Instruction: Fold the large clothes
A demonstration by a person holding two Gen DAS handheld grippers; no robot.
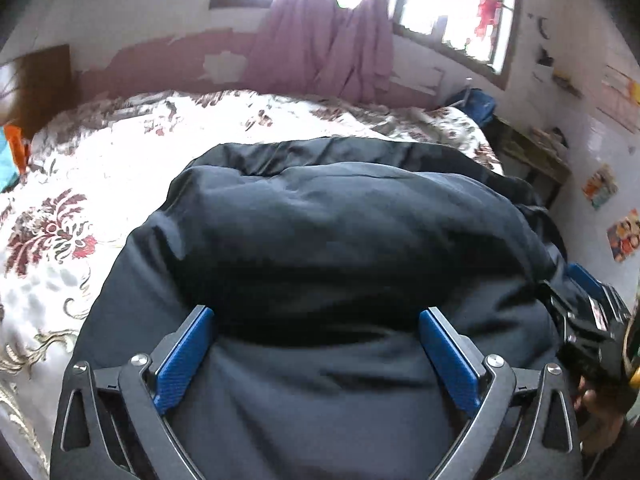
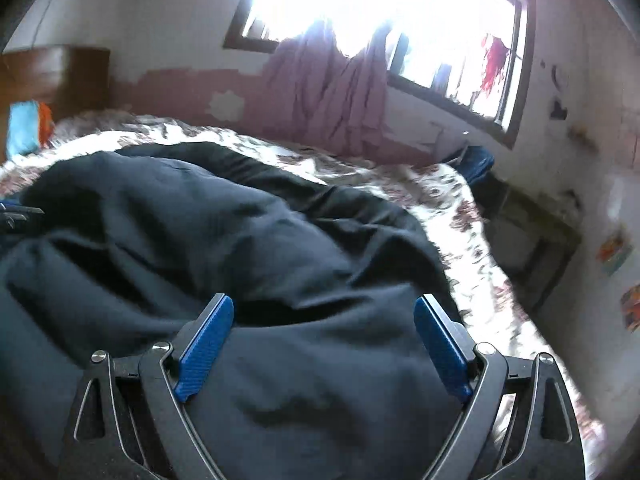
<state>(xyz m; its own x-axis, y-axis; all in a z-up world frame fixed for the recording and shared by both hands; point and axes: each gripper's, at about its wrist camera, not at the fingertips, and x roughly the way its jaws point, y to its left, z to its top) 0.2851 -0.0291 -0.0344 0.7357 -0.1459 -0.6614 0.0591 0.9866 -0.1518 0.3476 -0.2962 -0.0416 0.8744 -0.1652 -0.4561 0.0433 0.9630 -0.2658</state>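
So right at the near edge of both views, both grippers are spread wide with nothing between the pads. The left gripper (image 1: 316,354) and the right gripper (image 2: 323,344) both sit low over the dark garment (image 1: 328,240), and cloth fills the gap between the fingers, but neither pair is pinching it as far as I can see.

The thing the next move hangs on: the garment lies straight ahead of both sets of fingers, bunched into a puffy hump, and its long side seems to run left to right across the bed (image 1: 80,168), not away from the person. The right gripper also shows at the right edge of the left camera, level with the hump's right end, so each hand is nearest its own end. Hard to say where the actual hem is, the frames are a bit smeared.

Further back there's the flowery bedspread, then the pink curtain (image 1: 320,48) under the window.
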